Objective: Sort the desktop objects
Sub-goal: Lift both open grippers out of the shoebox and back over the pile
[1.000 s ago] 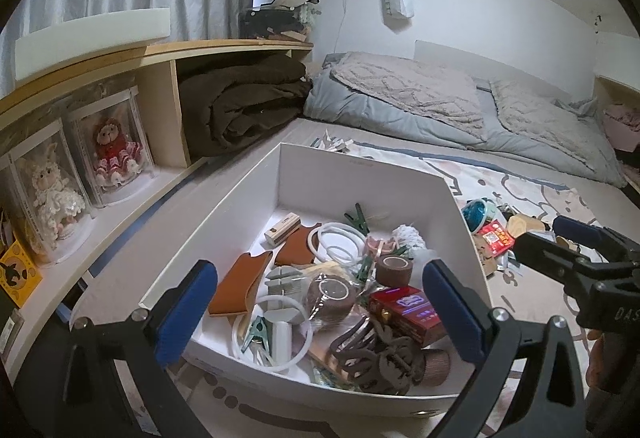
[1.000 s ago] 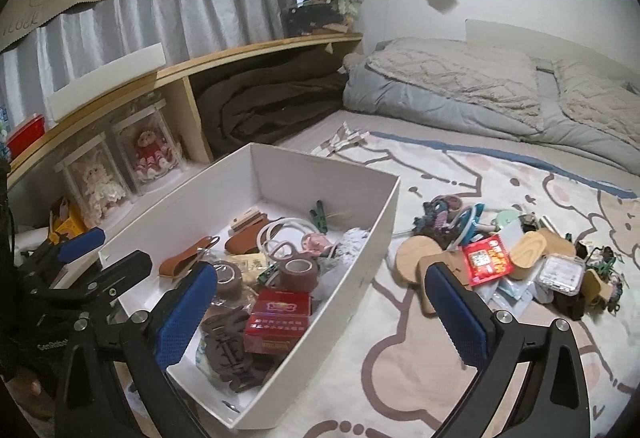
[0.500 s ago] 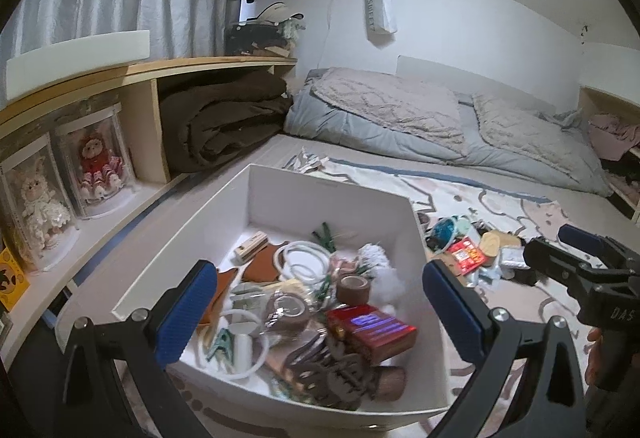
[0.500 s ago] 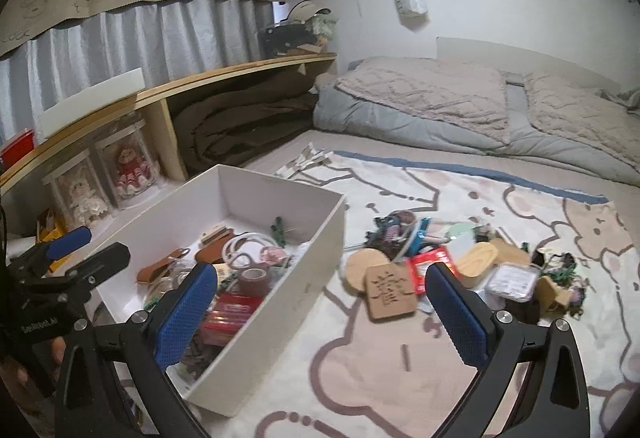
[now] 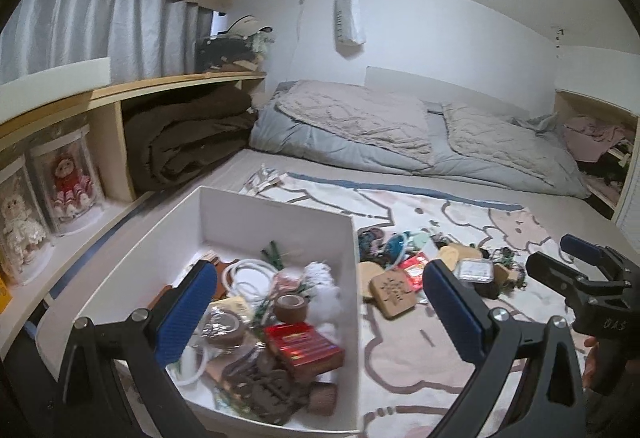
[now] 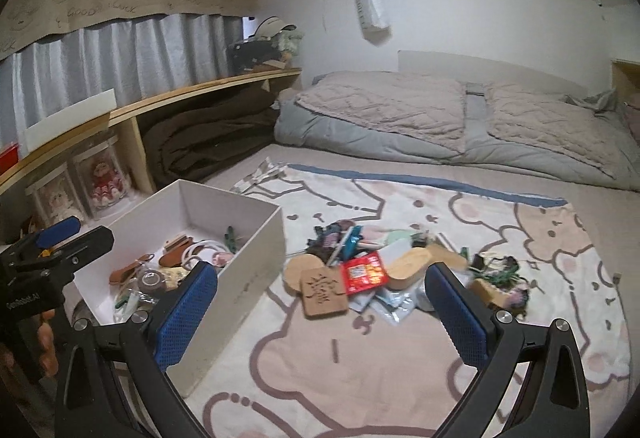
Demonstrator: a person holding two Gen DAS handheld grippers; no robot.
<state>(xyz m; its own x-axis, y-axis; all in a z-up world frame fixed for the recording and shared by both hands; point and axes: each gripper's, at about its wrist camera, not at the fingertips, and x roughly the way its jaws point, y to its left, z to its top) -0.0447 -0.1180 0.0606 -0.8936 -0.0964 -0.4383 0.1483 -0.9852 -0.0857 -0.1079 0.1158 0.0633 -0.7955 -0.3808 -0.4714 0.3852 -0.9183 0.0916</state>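
A white open box sits on a cartoon-bear blanket spread over a bed. In the left wrist view the box's long axis runs from the near edge away toward the pillows. It holds a jumble: a red packet lying flat near the front, a roll of brown tape, white rings, brown leather pieces and dark cut-out wooden shapes.

To the right of the box, apart from it, a loose pile lies on the blanket. A carved wooden tag lies flat at the pile's near left edge, its long axis pointing roughly away from the camera. Just right of it, touching, is a red card packet. A round wooden disc and an oval wooden piece sit beside these.

The left gripper hovers above the box's near end, its jaws spread wide and holding nothing. The right gripper hovers over the blanket in front of the pile, jaws likewise wide apart and empty.

A wooden shelf along the left wall holds boxed dolls and a folded brown blanket.
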